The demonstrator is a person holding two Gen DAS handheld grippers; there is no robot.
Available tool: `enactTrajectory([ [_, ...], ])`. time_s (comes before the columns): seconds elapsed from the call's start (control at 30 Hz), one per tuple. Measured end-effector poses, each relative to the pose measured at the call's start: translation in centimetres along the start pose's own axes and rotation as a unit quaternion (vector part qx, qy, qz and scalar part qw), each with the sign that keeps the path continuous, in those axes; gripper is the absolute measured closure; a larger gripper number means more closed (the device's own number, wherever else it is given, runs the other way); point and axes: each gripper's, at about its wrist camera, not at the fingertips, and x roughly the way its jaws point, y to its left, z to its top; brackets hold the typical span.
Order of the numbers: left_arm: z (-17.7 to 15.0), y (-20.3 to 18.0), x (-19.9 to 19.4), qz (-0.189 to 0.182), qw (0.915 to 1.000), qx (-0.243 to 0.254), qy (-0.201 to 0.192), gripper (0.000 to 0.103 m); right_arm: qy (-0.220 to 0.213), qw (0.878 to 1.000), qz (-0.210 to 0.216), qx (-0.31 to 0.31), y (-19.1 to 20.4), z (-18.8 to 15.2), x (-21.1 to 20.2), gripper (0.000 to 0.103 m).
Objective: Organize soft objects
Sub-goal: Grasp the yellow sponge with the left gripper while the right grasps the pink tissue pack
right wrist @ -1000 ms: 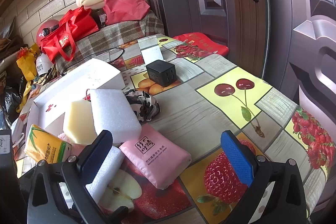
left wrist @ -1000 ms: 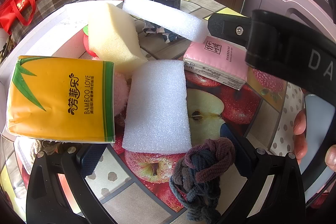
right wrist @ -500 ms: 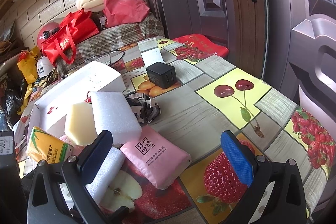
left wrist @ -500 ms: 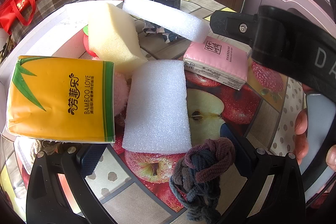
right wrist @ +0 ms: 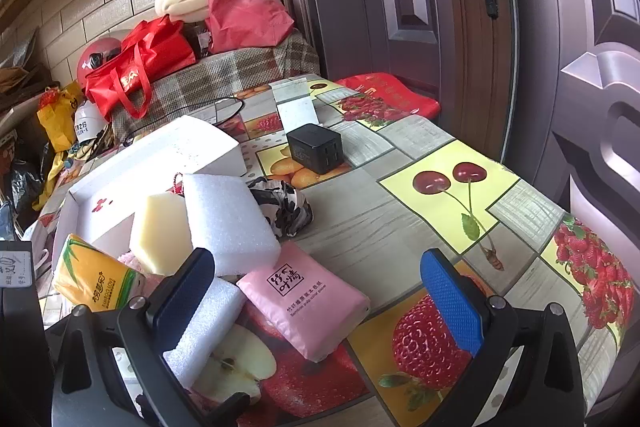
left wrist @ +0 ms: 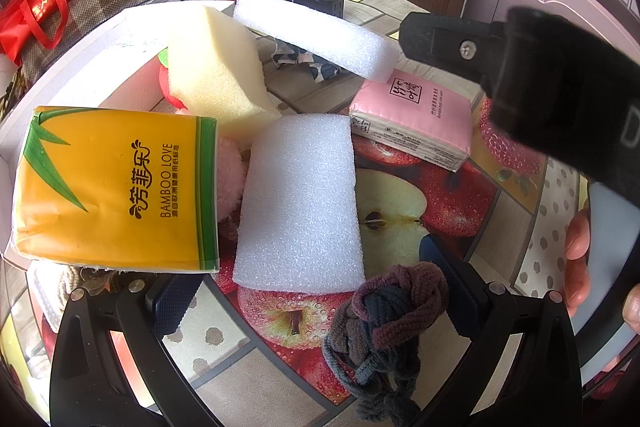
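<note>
Soft objects lie piled by a white box point(right wrist: 160, 163): a yellow tissue pack point(left wrist: 116, 191), a yellow sponge point(left wrist: 212, 75), two white foam blocks point(left wrist: 298, 203) point(left wrist: 320, 35), a pink tissue pack point(left wrist: 416, 115) and a pink plush point(left wrist: 228, 179). A dark knotted rope point(left wrist: 384, 323) lies between the fingers of my left gripper point(left wrist: 308, 291), which is open. My right gripper point(right wrist: 316, 291) is open and empty, hovering over the pink tissue pack point(right wrist: 308, 303).
A black charger block point(right wrist: 316, 147), a white card point(right wrist: 296, 111) and a black-and-white cloth point(right wrist: 284, 207) lie on the fruit-print tablecloth point(right wrist: 400, 227). Red bags point(right wrist: 136, 67) sit on a checked seat behind. A door stands at the right.
My right gripper has drifted slightly, its body shifting across the left wrist view. The objects have not moved.
</note>
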Motion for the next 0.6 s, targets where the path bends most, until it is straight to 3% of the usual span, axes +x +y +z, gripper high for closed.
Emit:
enactTrajectory([
  [0.1,0.1,-0.2,-0.1,0.0,1.0,0.002,0.0,0.0,-0.022,0.999,0.012,0.028,-1.0,0.0,-0.9,0.0],
  [0.17,-0.3,-0.1,-1.1,-0.019,0.9997,-0.012,-0.014,0.001,-0.038,0.996,0.039,0.066,-2.6,-0.1,-1.6,0.0],
  [0.3,-1.8,0.3,-8.4,-0.094,0.9911,-0.023,-0.092,0.001,-0.079,0.991,0.061,0.088,-5.3,0.3,-3.1,0.0],
  [0.37,-3.1,1.0,-12.2,-0.096,0.9877,-0.003,-0.123,0.0,-0.095,0.991,0.085,0.048,-5.3,1.0,-3.7,0.0],
  [0.47,-5.4,2.9,-15.1,-0.05,0.9905,0.014,-0.127,0.0,-0.043,0.989,0.125,-0.059,-3.9,2.0,-2.7,0.0],
  [0.53,-7.2,4.7,-15.1,-0.016,0.995,0.007,-0.098,0.0,0.008,0.985,0.135,-0.111,-2.7,2.1,-1.1,0.0],
  [0.6,-8.7,6.5,-14.2,-0.01,0.9978,-0.012,-0.065,0.0,0.053,0.98,0.135,-0.136,-1.9,1.8,0.8,0.0],
])
